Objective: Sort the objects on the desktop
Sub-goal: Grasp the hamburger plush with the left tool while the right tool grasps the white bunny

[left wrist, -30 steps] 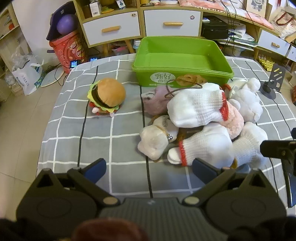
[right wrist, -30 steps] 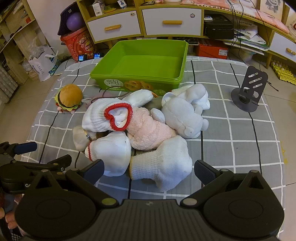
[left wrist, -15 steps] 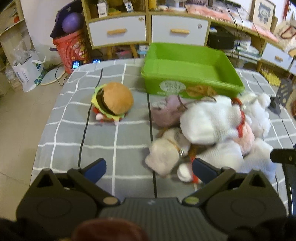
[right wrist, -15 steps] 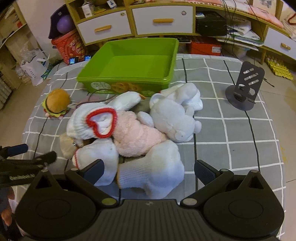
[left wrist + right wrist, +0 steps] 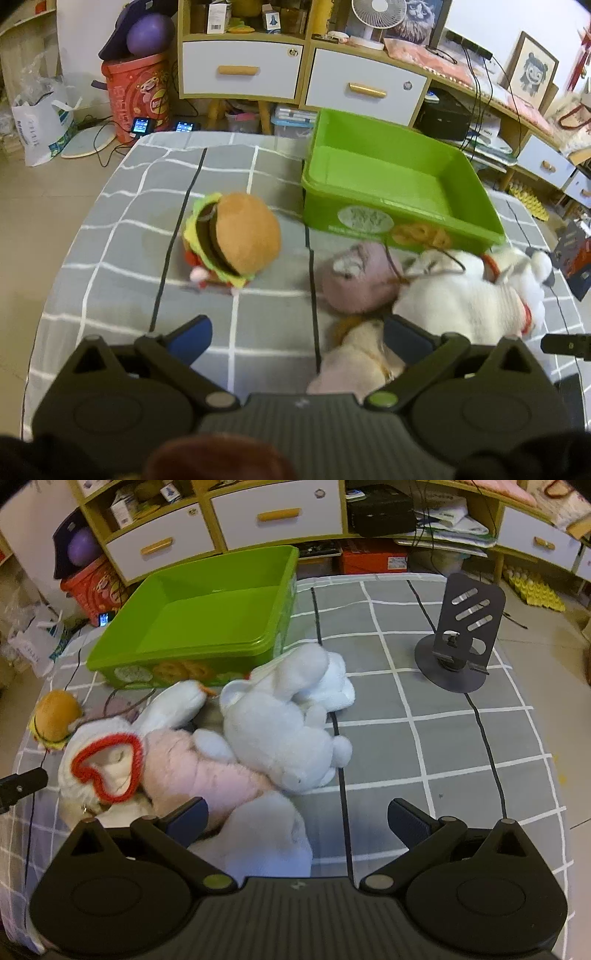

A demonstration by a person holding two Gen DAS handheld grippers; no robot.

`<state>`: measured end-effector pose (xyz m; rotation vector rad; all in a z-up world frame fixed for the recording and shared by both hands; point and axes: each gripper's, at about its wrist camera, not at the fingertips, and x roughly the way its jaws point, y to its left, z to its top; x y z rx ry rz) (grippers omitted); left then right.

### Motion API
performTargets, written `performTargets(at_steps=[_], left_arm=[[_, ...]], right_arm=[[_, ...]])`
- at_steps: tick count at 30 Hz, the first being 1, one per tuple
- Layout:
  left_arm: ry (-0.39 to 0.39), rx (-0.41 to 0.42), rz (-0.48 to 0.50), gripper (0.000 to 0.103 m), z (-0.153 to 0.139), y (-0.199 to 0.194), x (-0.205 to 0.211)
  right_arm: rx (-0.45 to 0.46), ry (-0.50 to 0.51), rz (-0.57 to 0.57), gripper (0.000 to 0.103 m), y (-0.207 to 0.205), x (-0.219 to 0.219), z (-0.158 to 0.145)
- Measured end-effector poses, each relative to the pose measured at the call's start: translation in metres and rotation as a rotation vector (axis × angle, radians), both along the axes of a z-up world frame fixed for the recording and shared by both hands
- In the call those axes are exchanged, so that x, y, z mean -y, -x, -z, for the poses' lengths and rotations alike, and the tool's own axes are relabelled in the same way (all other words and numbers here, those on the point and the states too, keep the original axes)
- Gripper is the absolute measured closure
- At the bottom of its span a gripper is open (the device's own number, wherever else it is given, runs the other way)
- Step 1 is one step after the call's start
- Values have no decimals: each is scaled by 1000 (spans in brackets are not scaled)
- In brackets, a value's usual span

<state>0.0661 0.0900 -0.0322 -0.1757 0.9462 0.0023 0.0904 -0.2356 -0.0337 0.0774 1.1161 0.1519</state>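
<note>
A hamburger plush [image 5: 232, 242] sits on the grey checked cloth, ahead of my open left gripper [image 5: 299, 334]. A mauve plush [image 5: 360, 278] and a pile of white soft toys [image 5: 461, 295] lie to its right, before the empty green bin [image 5: 388, 177]. In the right wrist view the same bin [image 5: 207, 616] stands at the back left. A white bear [image 5: 284, 734] and a pink plush with a red heart [image 5: 107, 768] lie in front of it. My open right gripper [image 5: 297, 818] hovers over the near edge of that pile, a white sock-like toy [image 5: 269, 838] between its fingers, untouched.
A dark phone stand [image 5: 461, 642] stands at the back right of the cloth. Shelves with white drawers [image 5: 240, 70] line the far wall, and a red bucket with a purple ball [image 5: 142, 92] sits on the floor. Bare cloth [image 5: 461, 757] lies right of the toys.
Both grippers have moved forward over the table; the left one has shifted left toward the hamburger, and the right one has come closer to the white pile. Nothing was grasped.
</note>
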Motion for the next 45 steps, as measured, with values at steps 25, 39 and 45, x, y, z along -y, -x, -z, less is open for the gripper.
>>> performTargets(at_steps=[25,39,45], left_arm=[[126,2,-250,1,20,-68,-60],[399,-95,-403,21,62,-78,-84],[420,-87,-427,27,64,-77,-85]], right_arm=[[-80,-210,178,0,-55,6,33],[-167,-395,293,5,-64,24,57],[-172,-426,321,10,-66,27,61]])
